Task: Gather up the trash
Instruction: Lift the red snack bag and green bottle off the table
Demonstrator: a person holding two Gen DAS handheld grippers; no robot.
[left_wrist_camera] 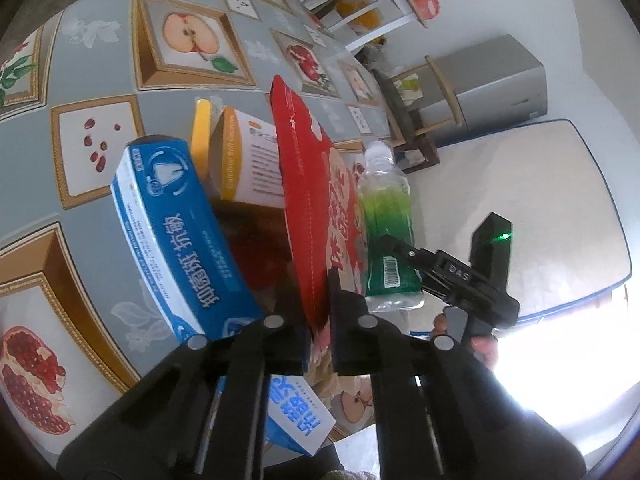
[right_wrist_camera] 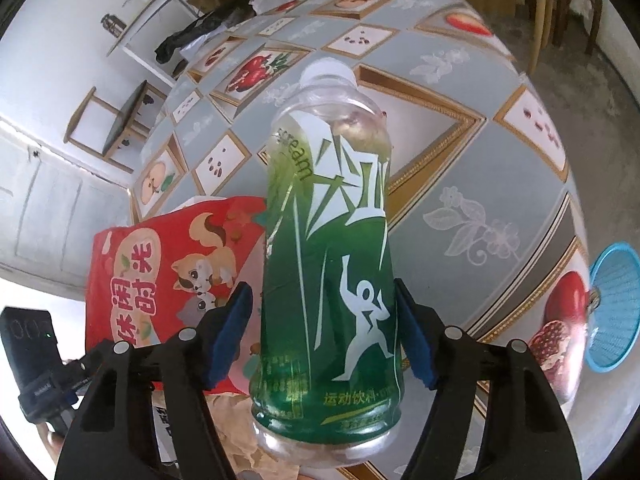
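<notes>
- The left gripper (left_wrist_camera: 318,320), at the bottom middle of the left wrist view, is pinched tight on the thin edge of the red snack bag (left_wrist_camera: 316,200). The bag stands tall and floppy, so it could slip out or bend over.
- If the bag swings, it could bump the blue box (left_wrist_camera: 176,232) on its left or the orange box (left_wrist_camera: 244,160) behind it and knock them about.
- The right gripper (right_wrist_camera: 324,336) has the green bottle (right_wrist_camera: 332,260) between its blue pads (right_wrist_camera: 230,336), in the middle of the right wrist view. I see a small gap on each side, so it is not squeezing yet.
- The bottle is round and smooth, so it could tip or roll on the table (right_wrist_camera: 460,168) if one pad pushes first.
- The blue basket (right_wrist_camera: 614,312) sits far at the right edge. A loose hold could drop things on the way there.
</notes>
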